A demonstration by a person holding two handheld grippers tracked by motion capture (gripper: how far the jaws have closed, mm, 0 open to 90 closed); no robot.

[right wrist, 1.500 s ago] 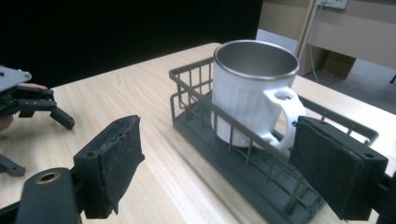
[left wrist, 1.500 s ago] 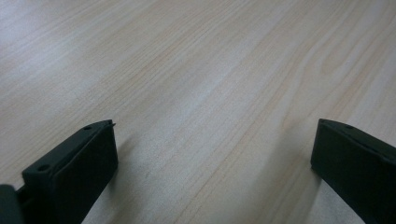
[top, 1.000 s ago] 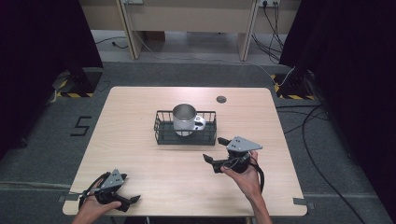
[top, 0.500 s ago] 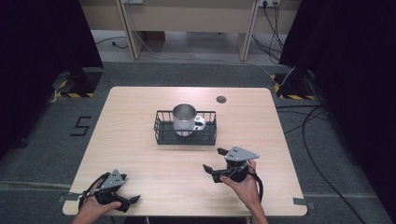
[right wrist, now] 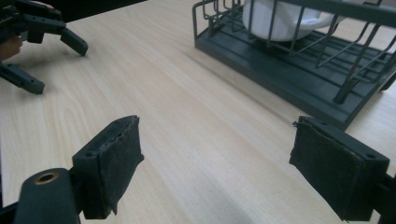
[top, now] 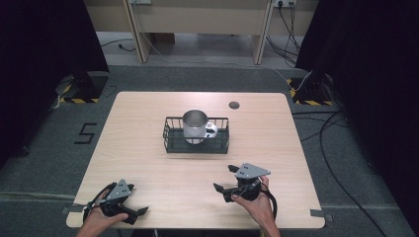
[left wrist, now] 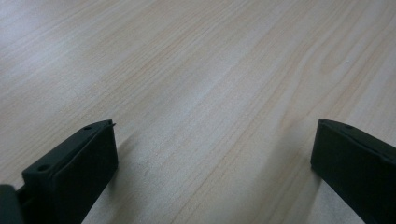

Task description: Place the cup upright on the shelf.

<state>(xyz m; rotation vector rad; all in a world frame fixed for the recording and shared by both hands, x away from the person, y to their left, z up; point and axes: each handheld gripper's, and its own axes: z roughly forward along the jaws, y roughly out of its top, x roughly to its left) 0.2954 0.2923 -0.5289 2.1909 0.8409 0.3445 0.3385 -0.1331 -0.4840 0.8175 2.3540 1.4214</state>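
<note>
While both pairs of tongs rest low at the near edge of the desk, the metal mug stands upright in the dark wire basket at the middle of the desk, its handle turned to the right. The right tongs sit near and slightly right of the basket, jaws set wide apart with nothing between them, and their own view looks across bare wood toward the basket's near corner. The left tongs lie at the near left, well apart from the basket, also spread and empty.

The likeliest trouble from here is the basket's wire wall. If the right tongs go in low and level, a jaw may catch the rim or slip between the bars, and the light basket would probably slide or tip with the mug inside. Coming from above looks safer, yet the mug's smooth metal side seems slippery, so a shallow pinch on the lip could let it twist and drop back against the wires. With the left tongs so far off, nothing steadies the basket if it drags.
</note>
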